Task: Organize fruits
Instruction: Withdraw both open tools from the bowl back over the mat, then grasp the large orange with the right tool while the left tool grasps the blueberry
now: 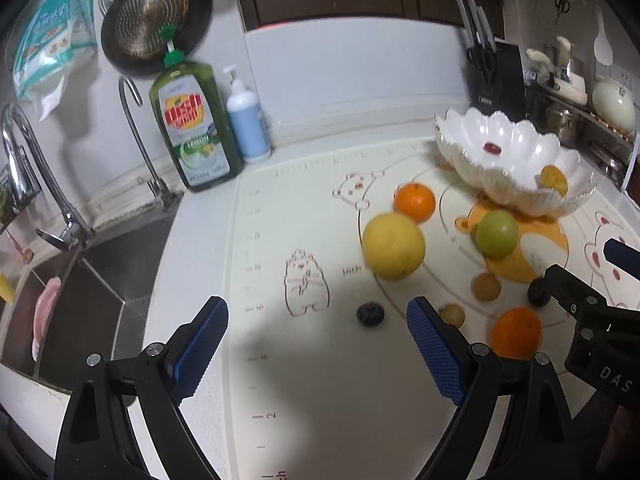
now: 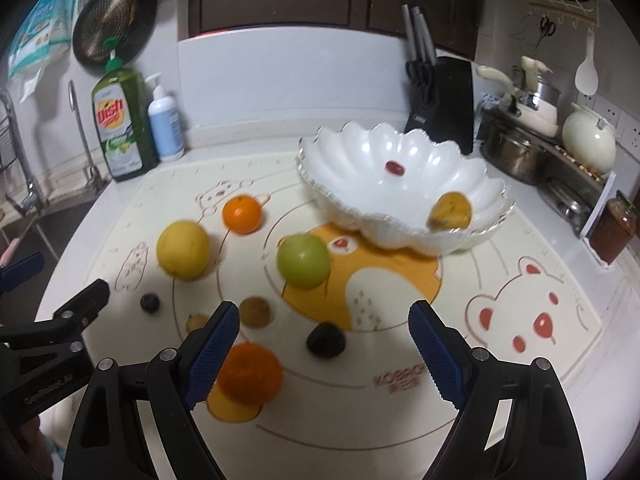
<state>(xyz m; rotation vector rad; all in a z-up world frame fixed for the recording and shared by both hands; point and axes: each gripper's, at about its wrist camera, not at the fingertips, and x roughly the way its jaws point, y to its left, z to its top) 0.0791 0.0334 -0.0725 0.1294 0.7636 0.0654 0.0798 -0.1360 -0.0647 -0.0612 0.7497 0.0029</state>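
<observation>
The left gripper (image 1: pixel 318 346) hangs over the mat (image 1: pixel 320 400) on the counter (image 1: pixel 192 240), and its jaws are wide apart with nothing in them. The right gripper (image 2: pixel 324 344) also has its jaws wide apart and holds nothing. In the right wrist view, the white bowl (image 2: pixel 360 216) sits at about 1 o'clock on the mat. Inside it lie a small red fruit (image 2: pixel 395 167) and a brownish-yellow fruit (image 2: pixel 450 211), well apart. The green apple (image 2: pixel 303 261) is near the bowl, at about 8 o'clock from it. The big yellow fruit (image 2: pixel 183 249) is at 9 o'clock from the apple, and a small orange (image 2: pixel 242 214) sits between the yellow fruit and the bowl, farther back. A second orange (image 2: pixel 250 374) is close in front, just beside the right gripper's left finger. A dark fruit (image 2: pixel 325 339) lies between the right gripper's fingers in the picture, down on the mat. A brown fruit (image 2: pixel 255 312) sits at 10 o'clock from the dark fruit. A small dark berry (image 2: pixel 149 303) lies at 9 o'clock from the brown fruit. A little tan fruit (image 2: pixel 196 321) is partly hidden behind the finger. A green soap bottle (image 2: pixel 120 120) and a white pump bottle (image 2: pixel 165 120) stand at 11 o'clock, at the back of the counter. A black knife block (image 2: pixel 440 100) stands behind the bowl.
</observation>
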